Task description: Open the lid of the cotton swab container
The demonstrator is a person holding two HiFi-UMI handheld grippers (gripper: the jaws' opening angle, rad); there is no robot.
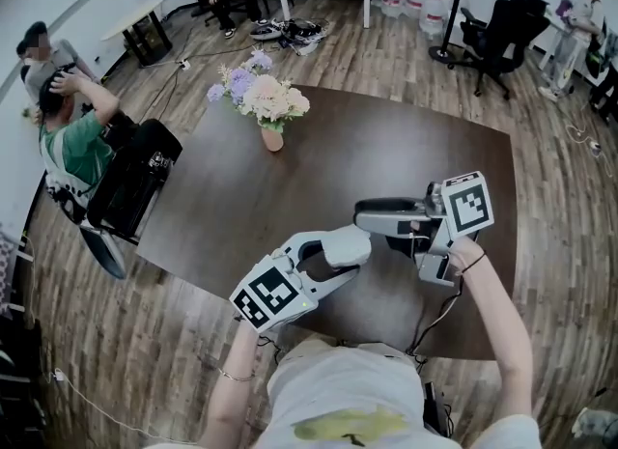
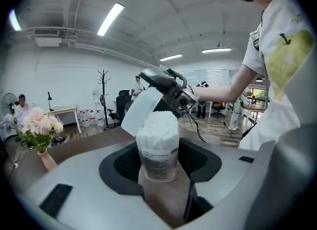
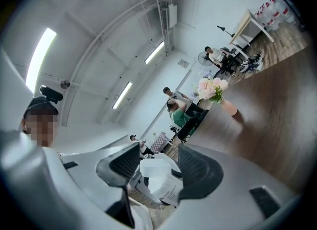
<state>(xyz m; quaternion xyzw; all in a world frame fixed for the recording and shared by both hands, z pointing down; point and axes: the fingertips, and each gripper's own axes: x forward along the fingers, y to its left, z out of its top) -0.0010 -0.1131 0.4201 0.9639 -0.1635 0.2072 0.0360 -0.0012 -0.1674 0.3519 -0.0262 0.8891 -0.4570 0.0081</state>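
Left gripper (image 1: 350, 244) reaches up-right from the person's bent left arm, low over the table (image 1: 386, 148). Its jaws are clamped on the cotton swab container (image 2: 157, 150), which stands upright and full of swabs. Right gripper (image 1: 362, 213) points left from the raised right forearm, tip just above the left one. Its jaws pinch the lid (image 2: 140, 111), tilted up off the container mouth. The head view hides both container and lid under the grippers; only the gripper views show them. The lid hinge can't be made out.
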